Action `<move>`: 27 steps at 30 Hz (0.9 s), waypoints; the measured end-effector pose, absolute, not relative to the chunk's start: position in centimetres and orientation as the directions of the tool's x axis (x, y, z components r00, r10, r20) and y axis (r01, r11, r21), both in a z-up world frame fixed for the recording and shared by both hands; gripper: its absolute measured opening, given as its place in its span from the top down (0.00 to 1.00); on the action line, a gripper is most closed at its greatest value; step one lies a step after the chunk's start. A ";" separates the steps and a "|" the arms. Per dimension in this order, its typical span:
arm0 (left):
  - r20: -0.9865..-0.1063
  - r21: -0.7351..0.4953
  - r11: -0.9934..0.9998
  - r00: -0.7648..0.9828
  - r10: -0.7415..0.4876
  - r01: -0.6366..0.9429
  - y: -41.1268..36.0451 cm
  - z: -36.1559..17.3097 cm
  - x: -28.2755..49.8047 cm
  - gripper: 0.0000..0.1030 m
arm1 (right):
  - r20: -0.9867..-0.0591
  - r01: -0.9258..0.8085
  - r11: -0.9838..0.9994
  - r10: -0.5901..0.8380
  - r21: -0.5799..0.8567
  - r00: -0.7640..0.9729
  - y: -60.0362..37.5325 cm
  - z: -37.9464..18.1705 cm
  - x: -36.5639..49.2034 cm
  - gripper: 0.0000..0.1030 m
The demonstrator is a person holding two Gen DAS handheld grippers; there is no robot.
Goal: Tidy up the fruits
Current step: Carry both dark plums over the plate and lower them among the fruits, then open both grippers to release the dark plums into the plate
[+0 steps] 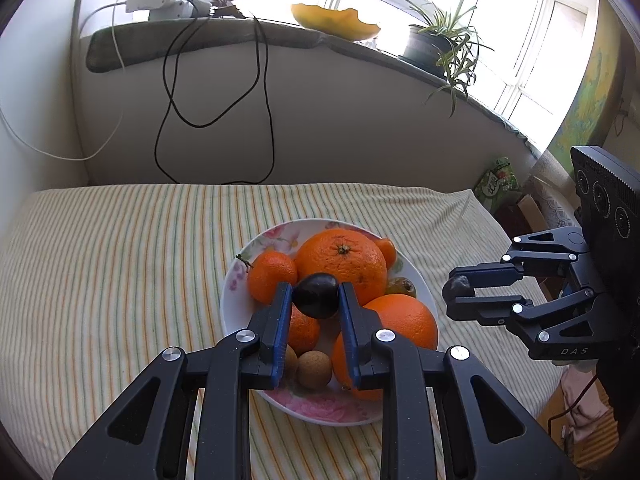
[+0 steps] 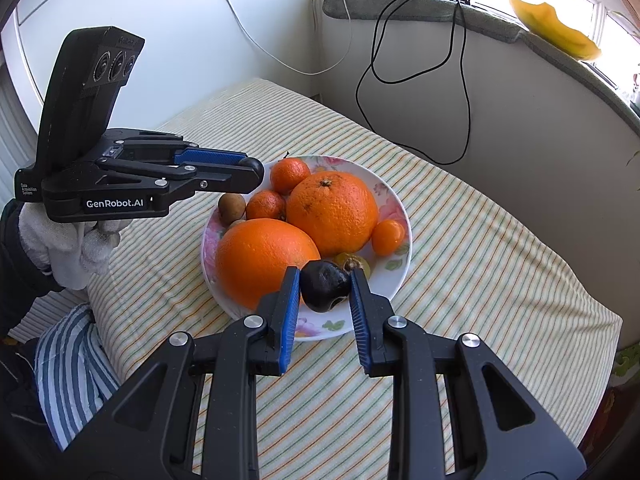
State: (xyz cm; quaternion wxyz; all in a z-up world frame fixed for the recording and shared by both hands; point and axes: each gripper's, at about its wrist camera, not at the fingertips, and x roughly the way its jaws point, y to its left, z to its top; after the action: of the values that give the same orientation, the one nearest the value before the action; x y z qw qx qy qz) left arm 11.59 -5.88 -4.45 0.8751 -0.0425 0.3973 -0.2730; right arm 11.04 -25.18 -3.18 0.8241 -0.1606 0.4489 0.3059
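Note:
A flowered plate (image 1: 236,280) (image 2: 394,200) on the striped cloth holds two big oranges (image 1: 344,258) (image 2: 332,208), several small mandarins (image 1: 270,276) (image 2: 290,174), brown longans (image 1: 315,368) (image 2: 231,204) and a small yellow-green fruit (image 1: 402,286) (image 2: 362,261). My left gripper (image 1: 313,295) is shut on a dark plum (image 1: 316,294) and holds it above the plate; the gripper also shows in the right wrist view (image 2: 256,170). My right gripper (image 2: 325,284) is shut on a dark wrinkled fruit (image 2: 324,286) over the plate's near rim; the gripper shows in the left wrist view (image 1: 458,286).
The striped cloth (image 1: 120,260) (image 2: 480,260) covers a table against a white wall. Black and white cables (image 1: 216,120) hang from the sill, which carries a power strip (image 1: 160,0), a yellow dish (image 1: 336,22) and a potted plant (image 1: 436,44). A green packet (image 1: 496,180) lies at the right.

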 end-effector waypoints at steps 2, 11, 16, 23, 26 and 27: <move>-0.672 -0.289 0.850 0.538 -0.508 0.441 -6.1 -4.4 11.7 0.79 | -0.840 -0.649 0.760 0.360 0.011 0.407 -25.1 -3.4 11.1 0.75; -0.672 -0.277 0.859 0.552 -0.494 0.431 -6.2 -4.2 11.7 0.59 | -0.831 -0.642 0.766 0.379 0.035 0.407 -25.2 -3.6 11.6 0.63; -0.671 -0.274 0.862 0.557 -0.489 0.426 -6.1 -4.2 11.6 0.58 | -0.819 -0.641 0.766 0.392 0.038 0.419 -25.2 -3.1 11.3 0.51; -0.666 -0.265 0.865 0.567 -0.484 0.427 -6.4 -3.9 11.0 0.58 | -0.805 -0.636 0.770 0.405 0.045 0.434 -25.2 -2.6 10.7 0.43; -0.660 -0.262 0.864 0.574 -0.485 0.429 -6.4 -3.6 10.7 0.58 | -0.800 -0.630 0.775 0.408 0.050 0.439 -25.3 -2.4 10.5 0.43; -0.658 -0.260 0.865 0.577 -0.484 0.430 -6.4 -3.5 10.6 0.58 | -0.799 -0.628 0.777 0.409 0.052 0.440 -25.4 -2.4 10.5 0.43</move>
State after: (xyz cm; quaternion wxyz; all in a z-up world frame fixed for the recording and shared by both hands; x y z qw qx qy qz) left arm 10.57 -6.45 -3.47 0.8872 -0.0357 0.3811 -0.2576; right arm 10.45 -25.37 -2.39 0.8390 -0.1271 0.4295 0.3089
